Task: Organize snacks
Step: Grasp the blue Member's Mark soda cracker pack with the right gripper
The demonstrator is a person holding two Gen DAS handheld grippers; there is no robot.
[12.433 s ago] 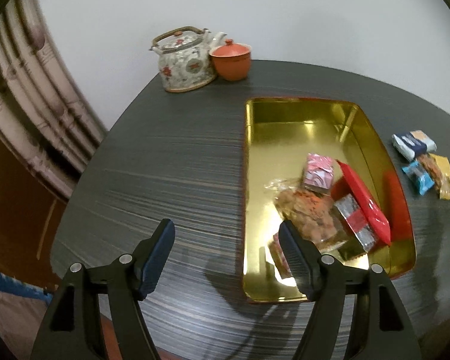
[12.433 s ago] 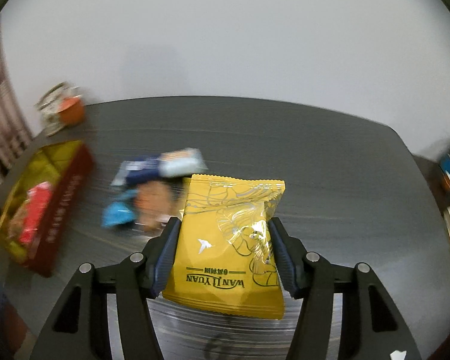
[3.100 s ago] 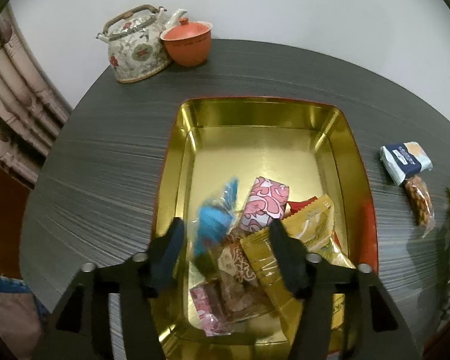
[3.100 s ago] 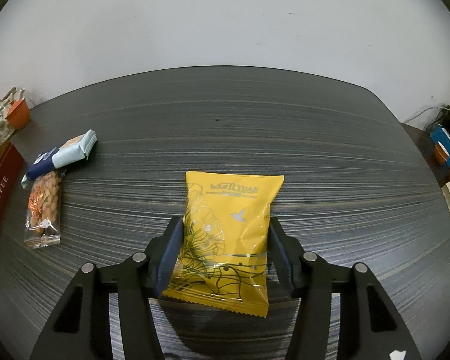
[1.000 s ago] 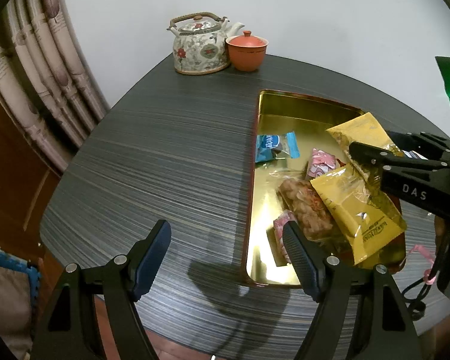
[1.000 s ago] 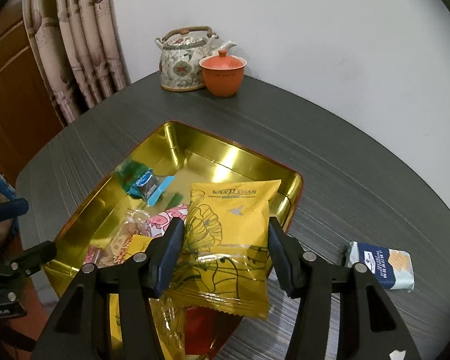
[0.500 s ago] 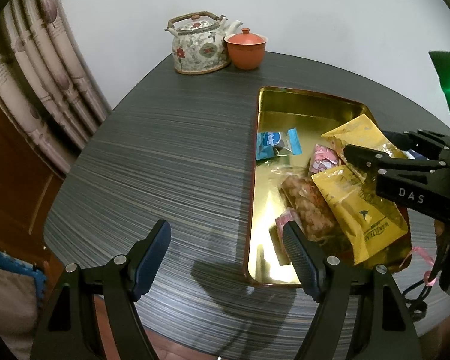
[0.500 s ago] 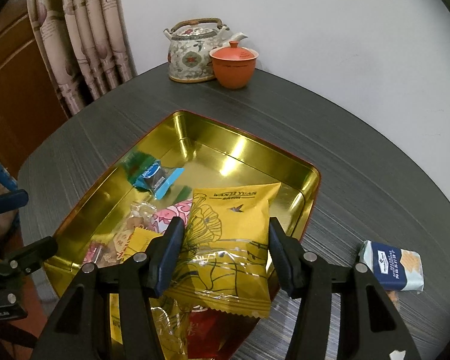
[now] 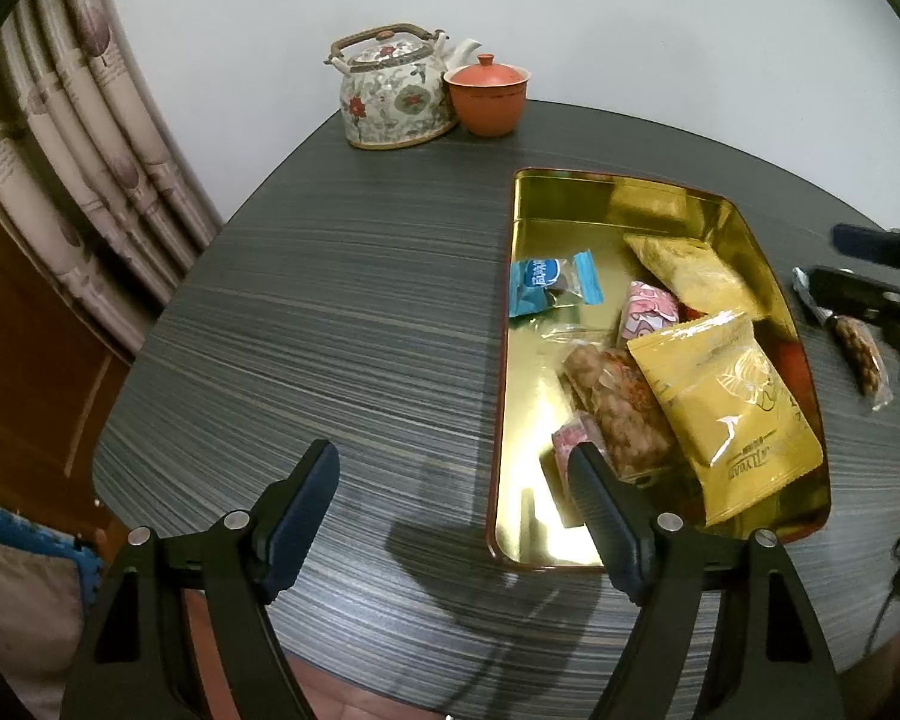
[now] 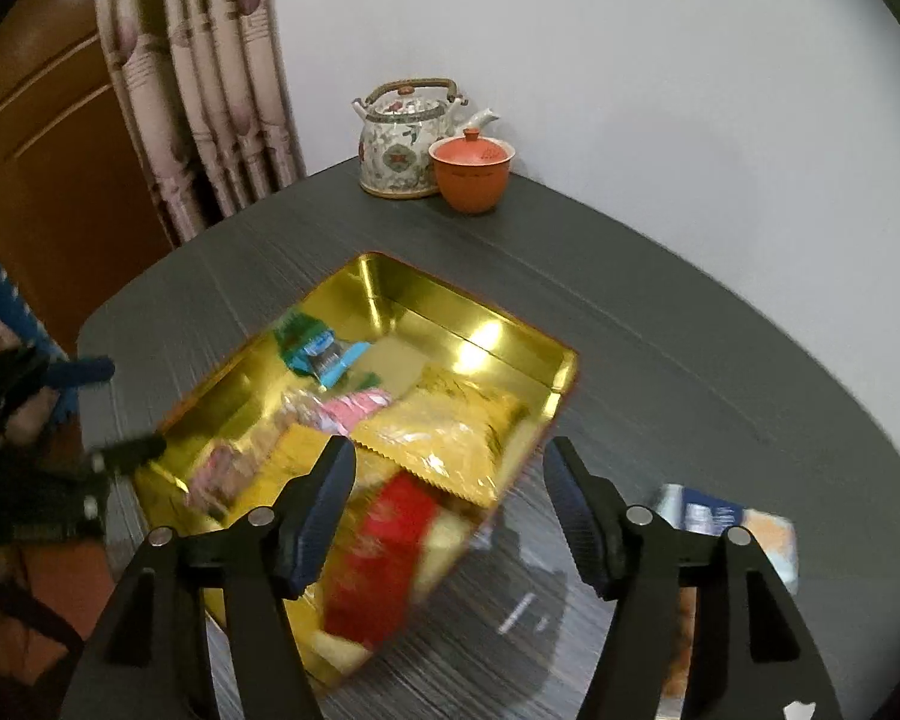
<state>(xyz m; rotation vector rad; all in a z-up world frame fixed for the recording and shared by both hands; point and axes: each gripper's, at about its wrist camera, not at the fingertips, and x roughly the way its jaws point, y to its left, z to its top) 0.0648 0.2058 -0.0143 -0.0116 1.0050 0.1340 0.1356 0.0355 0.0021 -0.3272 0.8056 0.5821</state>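
Both the right claw (image 10: 444, 468) and left claw (image 9: 450, 480) gaped wide, holding nothing. The yellow snack packet (image 10: 450, 432) lay in the gold tray (image 10: 480, 312). Next, I'd approach the peanut packet (image 9: 861, 354) low and square.

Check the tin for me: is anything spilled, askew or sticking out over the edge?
Nothing has spilled. The snacks lie jumbled in the gold tin, and the near yellow packet leans on the peanut bag. A peanut bag and a blue-white packet remain on the table. Both grippers are open and empty.

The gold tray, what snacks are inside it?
Inside the gold tray: two yellow packets, a blue candy, a pink sweet and a nut bag. Something red underneath is mostly covered.
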